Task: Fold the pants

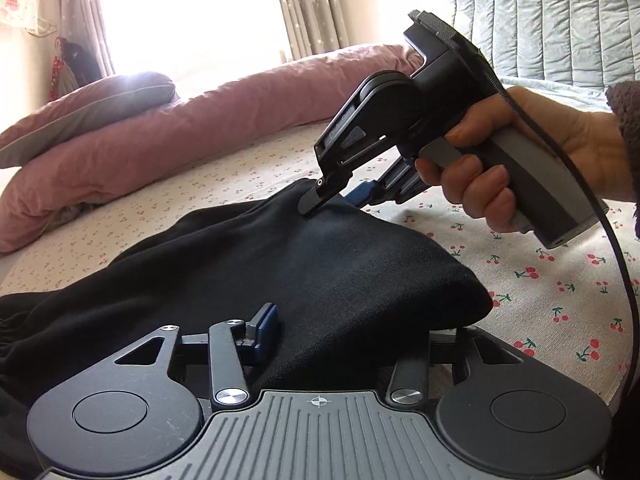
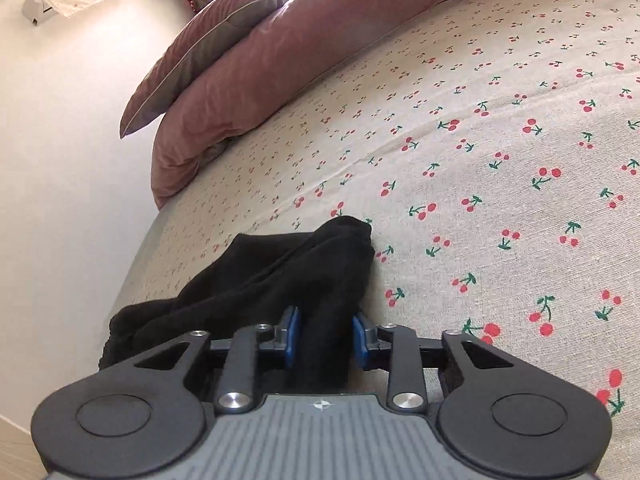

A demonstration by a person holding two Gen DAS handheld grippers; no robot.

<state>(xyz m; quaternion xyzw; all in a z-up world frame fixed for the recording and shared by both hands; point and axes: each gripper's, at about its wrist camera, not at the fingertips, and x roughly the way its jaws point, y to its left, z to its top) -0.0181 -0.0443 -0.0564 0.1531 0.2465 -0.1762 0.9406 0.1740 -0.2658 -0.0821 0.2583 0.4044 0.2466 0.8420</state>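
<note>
Black pants (image 1: 280, 264) lie on a cherry-print bed sheet (image 1: 540, 280). In the left wrist view the cloth drapes over my left gripper (image 1: 340, 332); one blue-padded finger (image 1: 266, 322) shows on top and the other is hidden under the fabric. My right gripper (image 1: 320, 200), held by a hand, pinches the pants' far edge. In the right wrist view my right gripper (image 2: 326, 338) has its blue pads on either side of a bunched fold of the black pants (image 2: 280, 276), lifted off the cherry sheet (image 2: 480, 160).
A pink duvet (image 1: 200, 132) and pillow (image 1: 88, 112) lie along the far side of the bed. A quilted grey headboard (image 1: 540, 20) stands at the right. A bright window with curtains (image 1: 308, 4) is behind. The bed edge and a wall (image 2: 60, 160) are at left.
</note>
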